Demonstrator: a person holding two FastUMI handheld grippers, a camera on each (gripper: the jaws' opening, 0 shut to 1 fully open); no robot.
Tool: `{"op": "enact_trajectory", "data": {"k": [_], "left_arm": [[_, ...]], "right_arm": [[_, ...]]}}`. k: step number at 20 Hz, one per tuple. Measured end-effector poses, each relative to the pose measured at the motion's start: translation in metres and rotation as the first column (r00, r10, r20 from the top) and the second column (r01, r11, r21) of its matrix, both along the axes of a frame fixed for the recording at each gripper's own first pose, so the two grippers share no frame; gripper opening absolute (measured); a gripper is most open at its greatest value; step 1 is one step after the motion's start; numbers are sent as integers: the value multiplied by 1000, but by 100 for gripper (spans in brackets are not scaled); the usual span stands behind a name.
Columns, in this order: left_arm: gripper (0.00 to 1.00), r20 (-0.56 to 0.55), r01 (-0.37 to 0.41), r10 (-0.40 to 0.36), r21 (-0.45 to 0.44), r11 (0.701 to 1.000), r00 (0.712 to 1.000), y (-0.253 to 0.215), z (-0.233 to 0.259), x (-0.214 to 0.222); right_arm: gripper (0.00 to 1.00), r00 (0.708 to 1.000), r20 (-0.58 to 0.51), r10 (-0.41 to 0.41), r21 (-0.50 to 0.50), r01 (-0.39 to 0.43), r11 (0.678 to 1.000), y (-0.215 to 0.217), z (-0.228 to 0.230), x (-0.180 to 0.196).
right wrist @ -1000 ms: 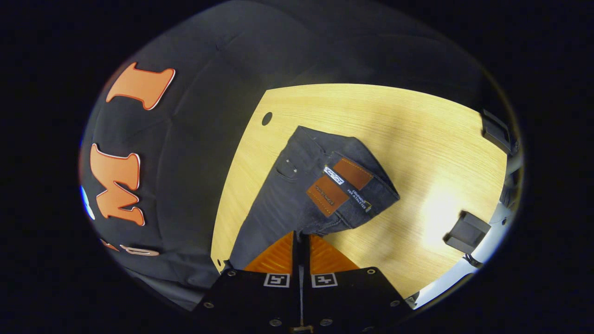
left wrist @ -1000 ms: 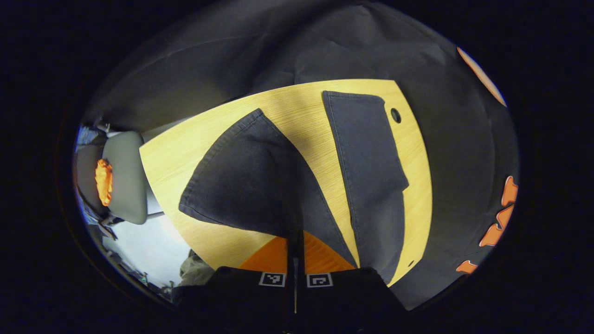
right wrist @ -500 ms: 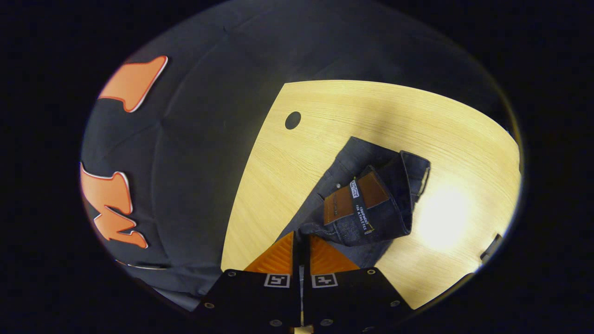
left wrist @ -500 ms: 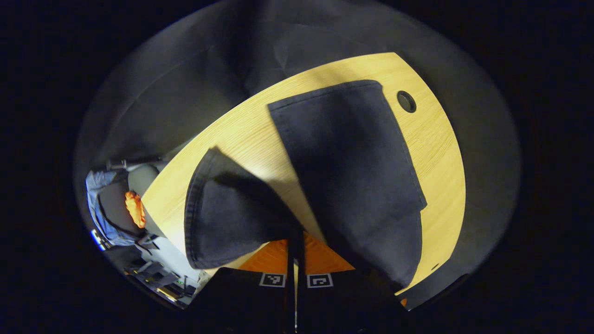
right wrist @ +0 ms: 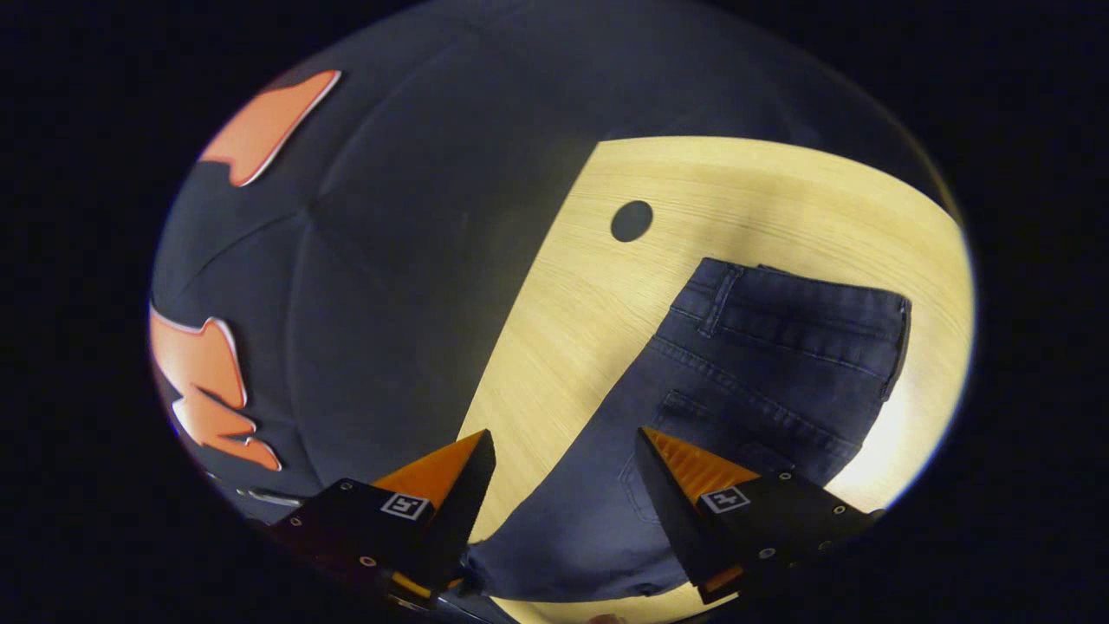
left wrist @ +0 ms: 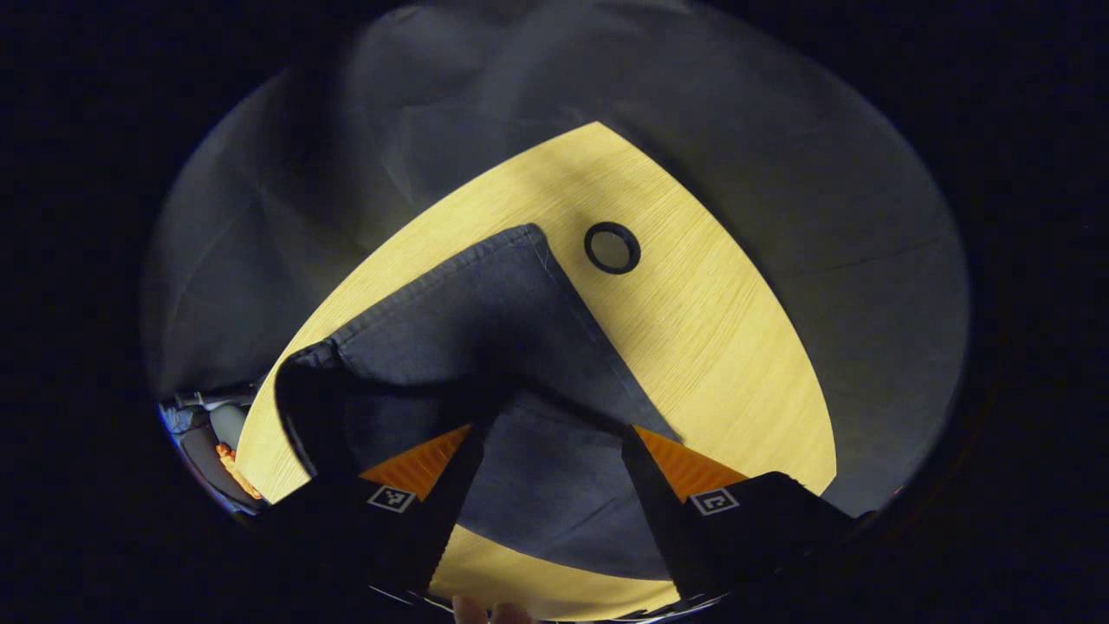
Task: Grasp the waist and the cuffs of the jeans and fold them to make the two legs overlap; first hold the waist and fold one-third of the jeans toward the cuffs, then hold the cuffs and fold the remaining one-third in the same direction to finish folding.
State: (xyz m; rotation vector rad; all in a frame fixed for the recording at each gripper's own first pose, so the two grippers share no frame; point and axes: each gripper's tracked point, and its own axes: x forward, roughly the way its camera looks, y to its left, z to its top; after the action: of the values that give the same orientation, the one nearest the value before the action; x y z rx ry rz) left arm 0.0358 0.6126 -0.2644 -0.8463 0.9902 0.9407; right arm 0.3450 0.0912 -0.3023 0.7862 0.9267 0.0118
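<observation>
While both tongs, left [left wrist: 548,451] and right [right wrist: 563,455], gape, the jeans [right wrist: 745,364] (no readable label) lie flat.

Left gripper [left wrist: 550,433]: fingers spread wide above the jeans [left wrist: 485,347], nothing between them.
Right gripper [right wrist: 563,455]: fingers likewise apart, over the jeans [right wrist: 762,364] and bare bench [right wrist: 554,329].
Bench [left wrist: 719,347]: bare wood beside the cloth on the hole's side.
Hole [left wrist: 612,248]: just beside the cuffs [left wrist: 442,277], flush.
Wall cloth [right wrist: 390,260]: close behind the bench edge, limits reach beyond it.
</observation>
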Motion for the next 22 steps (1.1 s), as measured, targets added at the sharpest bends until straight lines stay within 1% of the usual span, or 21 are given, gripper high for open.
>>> {"op": "enact_trajectory", "data": {"k": [1,2,3,5,6,7,8,10,12,14,16,20,22], "left_arm": [[99,63,16,-16,7,1000,998,-8,12,2],[99,110,33,-36,32,999,993,-20,27,-2],[98,150,60,-70,69,996,986,-29,41,-5],[98,222,97,-125,133,986,967,-48,69,-14],[99,263,109,-145,148,983,954,-62,85,-16],[99,298,121,-166,163,979,940,-78,97,-22],[98,316,116,-173,191,975,933,-85,103,-32],[98,315,120,-191,230,966,930,-109,106,-53],[98,350,111,-190,234,966,917,-135,110,-64],[98,398,113,-194,219,969,897,-163,110,-71],[98,419,110,-201,232,966,885,-178,110,-83],[98,422,105,-200,238,966,884,-186,113,-100],[98,418,95,-201,260,961,886,-183,120,-109]], "right_arm": [[98,1000,23,17,-32,-17,999,-7,12,-15],[98,999,45,26,-47,-24,999,-15,20,-24],[98,998,61,22,-43,-20,999,-22,29,-34],[98,996,89,-24,-9,25,1000,-41,46,-52],[98,994,95,-53,11,53,999,-52,48,-60],[98,992,95,-79,18,78,997,-66,47,-69],[97,991,87,-105,8,105,994,-80,41,-79],[98,988,56,-146,-13,147,989,-108,21,-96],[98,982,26,-187,-16,187,982,-127,-2,-104],[97,976,-2,-216,-7,216,976,-136,-25,-103],[98,970,-23,-241,8,241,971,-141,-45,-94],[98,962,-36,-270,35,271,962,-136,-66,-63],[98,957,1,-289,27,288,957,-136,-70,-48]]}}
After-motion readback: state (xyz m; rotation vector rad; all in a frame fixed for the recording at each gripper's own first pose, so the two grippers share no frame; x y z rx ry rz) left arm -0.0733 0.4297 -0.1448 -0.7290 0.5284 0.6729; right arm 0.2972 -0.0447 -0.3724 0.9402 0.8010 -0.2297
